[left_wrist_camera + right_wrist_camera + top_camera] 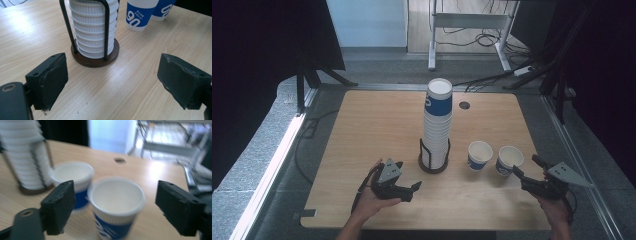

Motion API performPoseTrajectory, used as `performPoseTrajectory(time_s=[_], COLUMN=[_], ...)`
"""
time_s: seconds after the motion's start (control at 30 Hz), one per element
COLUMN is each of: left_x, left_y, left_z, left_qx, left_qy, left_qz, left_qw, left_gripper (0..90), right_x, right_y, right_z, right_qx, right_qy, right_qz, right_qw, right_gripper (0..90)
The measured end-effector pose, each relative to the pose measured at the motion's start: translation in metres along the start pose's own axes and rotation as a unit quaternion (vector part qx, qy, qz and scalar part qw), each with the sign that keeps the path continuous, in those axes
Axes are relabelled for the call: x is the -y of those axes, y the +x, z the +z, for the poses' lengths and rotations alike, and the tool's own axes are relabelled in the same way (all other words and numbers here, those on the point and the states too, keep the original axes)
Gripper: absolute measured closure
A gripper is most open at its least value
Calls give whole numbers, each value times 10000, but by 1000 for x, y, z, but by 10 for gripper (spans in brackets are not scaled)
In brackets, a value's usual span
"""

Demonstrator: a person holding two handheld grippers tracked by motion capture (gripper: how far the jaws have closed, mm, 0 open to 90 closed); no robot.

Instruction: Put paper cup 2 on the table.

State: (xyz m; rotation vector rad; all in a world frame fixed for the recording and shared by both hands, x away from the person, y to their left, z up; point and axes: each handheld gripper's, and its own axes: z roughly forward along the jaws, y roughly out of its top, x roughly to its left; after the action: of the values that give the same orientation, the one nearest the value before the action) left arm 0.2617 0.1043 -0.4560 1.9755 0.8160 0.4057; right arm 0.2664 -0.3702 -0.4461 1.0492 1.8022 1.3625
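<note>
Right hand-held gripper [525, 168] spread wide, empty, just beside nearest paper cup [509, 160] on counter [377, 125]. 2nd cup [479, 155] stands close beside it. Left hand-held gripper [410, 186] spread, empty, facing cup stack [437, 125] in black wire holder [434, 161].

2 black tongs [414, 187] [524, 170], grey 3-cornered plates, prob. screw holes.
</note>
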Motion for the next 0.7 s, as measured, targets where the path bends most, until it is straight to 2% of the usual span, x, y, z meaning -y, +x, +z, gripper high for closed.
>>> performPoseTrajectory(time_s=[0.1,0.17,0.27,0.4,0.5,0.6,0.7], left_x=[1,1,2,2,2,3,3], left_y=[1,2,1,1,2,2,2], left_z=[1,2,2,2,2,2,2], left_qx=[-52,-54,-56,-27,-24,-23,-30], left_qy=[-13,-2,11,36,48,51,55], left_qz=[-48,-63,-48,-26,-29,-32,-25], left_qw=[10000,10000,10000,10000,10000,10000,10000], left_gripper=[106,106,106,107,107,107,107], right_x=[-13,-20,-26,-24,-21,-15,-10], right_y=[14,26,48,70,89,106,117], right_z=[-3,0,11,28,45,59,69], right_qx=[-414,-722,-1162,-1629,-1889,-2103,-2236], right_qy=[-181,-151,-53,33,208,465,641], right_qz=[-167,-326,-508,-388,-320,-379,-412], right_qw=[9988,9967,9919,9859,9812,9758,9717], right_gripper=[232,245,246,255,250,244,243])
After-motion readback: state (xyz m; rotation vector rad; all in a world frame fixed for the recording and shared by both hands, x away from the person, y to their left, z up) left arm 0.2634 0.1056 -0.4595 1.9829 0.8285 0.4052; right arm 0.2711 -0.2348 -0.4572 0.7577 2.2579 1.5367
